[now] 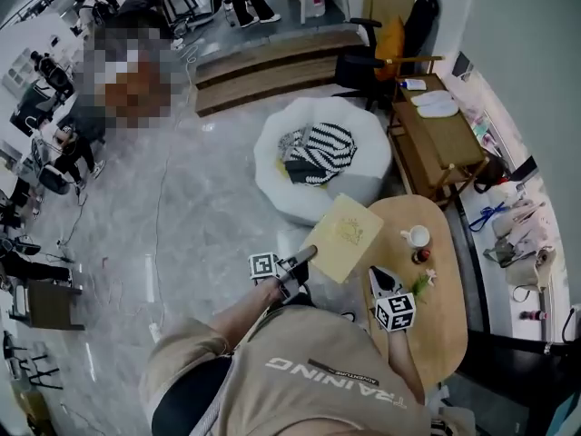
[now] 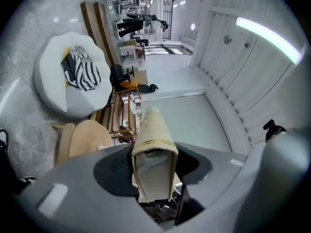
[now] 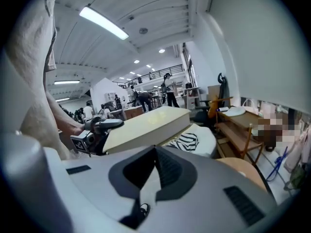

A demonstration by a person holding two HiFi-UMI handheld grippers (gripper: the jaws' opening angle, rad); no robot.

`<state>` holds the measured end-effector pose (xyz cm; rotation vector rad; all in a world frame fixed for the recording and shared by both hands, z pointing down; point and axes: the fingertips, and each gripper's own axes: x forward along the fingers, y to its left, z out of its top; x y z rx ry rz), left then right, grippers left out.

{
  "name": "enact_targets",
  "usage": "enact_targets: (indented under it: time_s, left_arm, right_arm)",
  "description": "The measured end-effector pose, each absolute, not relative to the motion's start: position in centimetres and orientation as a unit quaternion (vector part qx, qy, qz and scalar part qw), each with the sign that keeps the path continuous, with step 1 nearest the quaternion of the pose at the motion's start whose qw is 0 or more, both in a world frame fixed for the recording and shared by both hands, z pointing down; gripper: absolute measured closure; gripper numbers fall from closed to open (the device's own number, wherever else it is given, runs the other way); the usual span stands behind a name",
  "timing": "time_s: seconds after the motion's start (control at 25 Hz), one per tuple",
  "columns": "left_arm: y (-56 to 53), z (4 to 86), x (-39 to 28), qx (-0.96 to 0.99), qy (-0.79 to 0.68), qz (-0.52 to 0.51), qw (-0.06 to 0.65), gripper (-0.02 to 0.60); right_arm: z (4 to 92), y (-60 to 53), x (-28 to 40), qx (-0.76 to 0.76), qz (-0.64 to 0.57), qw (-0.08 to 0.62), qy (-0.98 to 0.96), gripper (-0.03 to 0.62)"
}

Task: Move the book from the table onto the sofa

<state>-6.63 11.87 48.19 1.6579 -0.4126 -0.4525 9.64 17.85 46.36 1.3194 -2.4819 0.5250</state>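
Observation:
The pale yellow book [image 1: 343, 236] hangs flat in the air over the round wooden table's [image 1: 445, 316] left edge, beside the white round sofa [image 1: 272, 166]. My left gripper [image 1: 304, 257] is shut on the book's near corner; in the left gripper view the book [image 2: 153, 144] stands between the pads. A striped cushion [image 1: 322, 148] lies on the sofa. My right gripper [image 1: 379, 275] hovers over the table just right of the book, shut and holding nothing. In the right gripper view the book [image 3: 146, 127] crosses above the jaws, with the left gripper [image 3: 97, 130] at its end.
A white cup [image 1: 418, 236], a small red object [image 1: 421, 256] and a small plant [image 1: 422, 284] sit on the table. A wooden bench [image 1: 445, 139] stands behind it, a black chair [image 1: 381, 53] and wooden steps [image 1: 272, 66] farther back. People stand in the distance.

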Motion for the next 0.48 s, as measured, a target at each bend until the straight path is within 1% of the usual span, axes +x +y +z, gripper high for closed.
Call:
enact_targets:
  time_s: [0.16,0.32,0.48]
  left_arm:
    - [10.0,48.1,-11.7,0.720,-0.210,-0.224,0.623,0.368]
    - [7.3,48.5,-16.7,0.716,-0.240,-0.241,0.610,0.368]
    - [5.1,49.0,-20.6,0.711,-0.256,-0.258,0.602,0.368]
  right_arm:
    - [45.1,15.2,5.9,0.440,0.152,0.165,-0.870,0.589]
    - [44.6,12.4,3.1,0.441,0.172,0.148,-0.869,0.589]
    - [44.3,9.9,0.8,0.440,0.169,0.152,-0.869,0.589]
